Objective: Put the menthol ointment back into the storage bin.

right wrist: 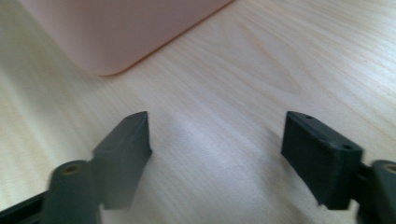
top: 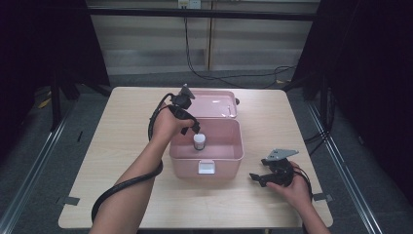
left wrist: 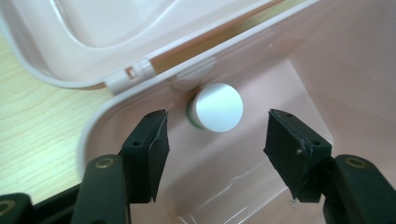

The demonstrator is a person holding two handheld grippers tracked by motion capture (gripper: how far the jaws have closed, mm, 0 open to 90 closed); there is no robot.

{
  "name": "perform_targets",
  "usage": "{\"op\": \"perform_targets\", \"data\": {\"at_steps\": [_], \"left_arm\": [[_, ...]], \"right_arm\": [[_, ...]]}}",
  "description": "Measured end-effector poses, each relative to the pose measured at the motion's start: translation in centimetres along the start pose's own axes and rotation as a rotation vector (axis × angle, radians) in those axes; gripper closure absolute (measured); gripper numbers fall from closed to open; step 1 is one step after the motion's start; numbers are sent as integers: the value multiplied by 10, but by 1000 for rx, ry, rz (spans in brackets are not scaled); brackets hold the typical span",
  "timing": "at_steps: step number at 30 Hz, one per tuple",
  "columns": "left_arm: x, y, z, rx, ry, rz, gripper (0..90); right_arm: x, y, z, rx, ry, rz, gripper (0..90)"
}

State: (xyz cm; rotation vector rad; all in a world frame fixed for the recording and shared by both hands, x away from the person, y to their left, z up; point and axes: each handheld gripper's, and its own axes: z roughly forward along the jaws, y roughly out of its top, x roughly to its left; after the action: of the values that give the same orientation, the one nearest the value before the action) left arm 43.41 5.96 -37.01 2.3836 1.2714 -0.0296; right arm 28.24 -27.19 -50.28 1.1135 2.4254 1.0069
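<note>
An open pink box stands mid-table with its lid laid back behind it. Inside stands a small bottle with a white cap, upright near the box's back wall. My left gripper hangs over the box just above the bottle, open, its jaws apart on either side of the cap without touching it. On the table to the right of the box lies my right gripper, open over bare wood, with the box's corner ahead of it.
The box has a white latch on its front wall. Light wooden tabletop lies bare around the box. Cables run on the floor behind the table; dark curtains flank both sides.
</note>
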Motion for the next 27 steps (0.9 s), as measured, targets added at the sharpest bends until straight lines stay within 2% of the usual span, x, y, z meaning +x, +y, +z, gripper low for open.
{"op": "perform_targets", "data": {"at_steps": [3, 4, 8, 14, 16, 18, 20, 24, 27], "left_arm": [[1, 0, -3, -4, -1, 5, 388], [1, 0, -5, -5, 1, 6, 387], [1, 2, -10, -7, 3, 14, 384], [2, 3, -19, -21, 3, 19, 366], [3, 3, -21, -22, 1, 20, 359], [2, 4, -23, -30, 5, 16, 345], [1, 4, -26, -36, 3, 21, 330], [2, 4, -30, -37, 2, 21, 306], [3, 5, -33, -42, 4, 27, 287]], "right_arm": [[1, 4, -5, 2, 28, 34, 301], [2, 5, -7, -6, 44, 42, 346], [5, 11, -16, 3, 64, 9, 413], [10, 21, -29, 13, 89, 4, 491], [13, 23, -33, 30, 112, 6, 504], [15, 25, -37, 40, 107, -6, 517], [17, 27, -41, 35, 135, 4, 533], [22, 30, -47, 88, 152, 15, 576], [27, 34, -50, 94, 176, 0, 627]]}}
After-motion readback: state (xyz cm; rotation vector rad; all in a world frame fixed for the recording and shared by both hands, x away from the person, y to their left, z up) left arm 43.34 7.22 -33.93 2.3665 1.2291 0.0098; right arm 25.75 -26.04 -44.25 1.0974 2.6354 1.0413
